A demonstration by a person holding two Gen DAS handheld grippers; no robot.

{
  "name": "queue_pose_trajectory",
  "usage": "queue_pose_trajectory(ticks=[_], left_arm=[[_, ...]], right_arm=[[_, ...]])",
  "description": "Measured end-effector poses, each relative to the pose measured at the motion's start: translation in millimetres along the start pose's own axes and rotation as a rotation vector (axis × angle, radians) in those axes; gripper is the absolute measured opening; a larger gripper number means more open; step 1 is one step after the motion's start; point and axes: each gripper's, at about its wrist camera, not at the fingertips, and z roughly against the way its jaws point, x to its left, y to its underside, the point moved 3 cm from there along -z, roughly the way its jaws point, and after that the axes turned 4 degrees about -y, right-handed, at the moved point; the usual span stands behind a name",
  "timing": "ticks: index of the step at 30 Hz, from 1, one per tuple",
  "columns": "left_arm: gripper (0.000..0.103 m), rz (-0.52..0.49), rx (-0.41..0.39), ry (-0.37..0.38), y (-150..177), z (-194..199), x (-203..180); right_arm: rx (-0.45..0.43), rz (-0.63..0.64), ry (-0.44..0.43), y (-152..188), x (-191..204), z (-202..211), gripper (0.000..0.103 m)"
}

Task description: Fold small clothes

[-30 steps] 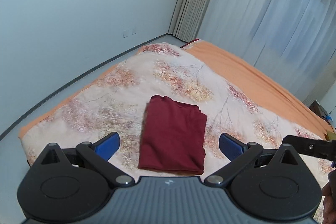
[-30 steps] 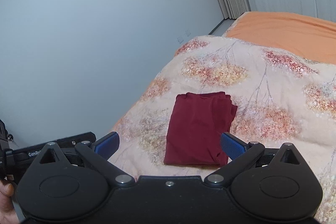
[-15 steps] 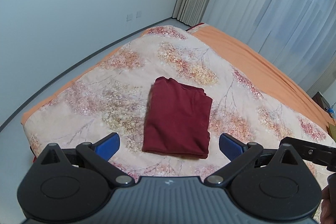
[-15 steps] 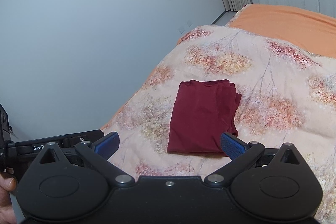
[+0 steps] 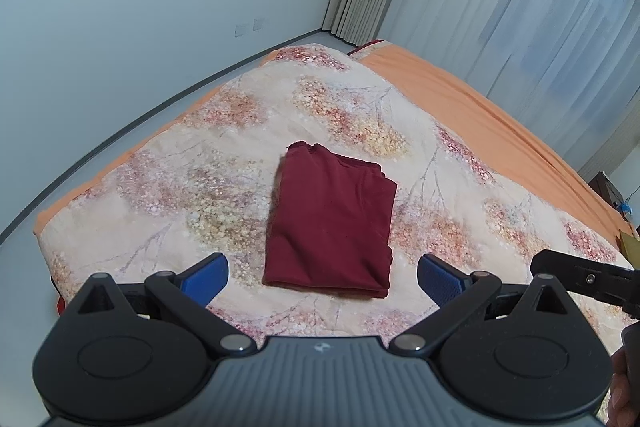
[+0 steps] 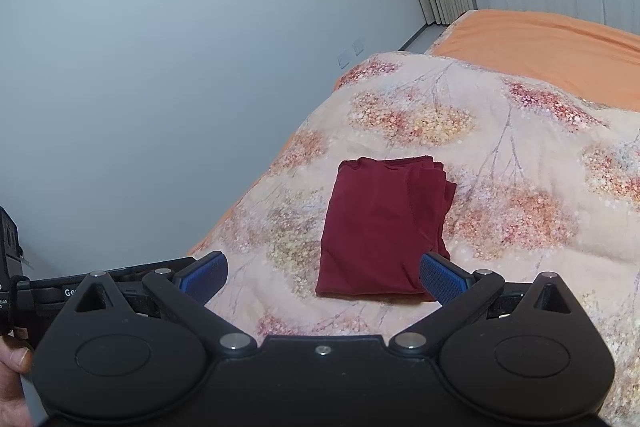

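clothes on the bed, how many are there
1: a dark red folded fabric garment lies flat in the middle of the floral quilt, ahead of both open grippers. Others may be out of view.

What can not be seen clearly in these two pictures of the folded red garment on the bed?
- Garment type: the dark red garment is folded, so its shape and inner layers are hidden in both views.
- Its near right corner: covered by a finger of the right gripper in the right wrist view.
- The bed's near edge: hidden behind the left gripper body.
- Wall plates: too small to identify.
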Motion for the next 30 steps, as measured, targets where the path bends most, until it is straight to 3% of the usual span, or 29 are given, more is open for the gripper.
queue_pose_trajectory(ticks=[30], left_arm=[[0.103, 0.002, 0.002, 0.012, -1.5, 2.6, 1.0]], right_arm=[[-0.008, 0.007, 0.000, -0.2, 2.6, 2.0, 0.102]])
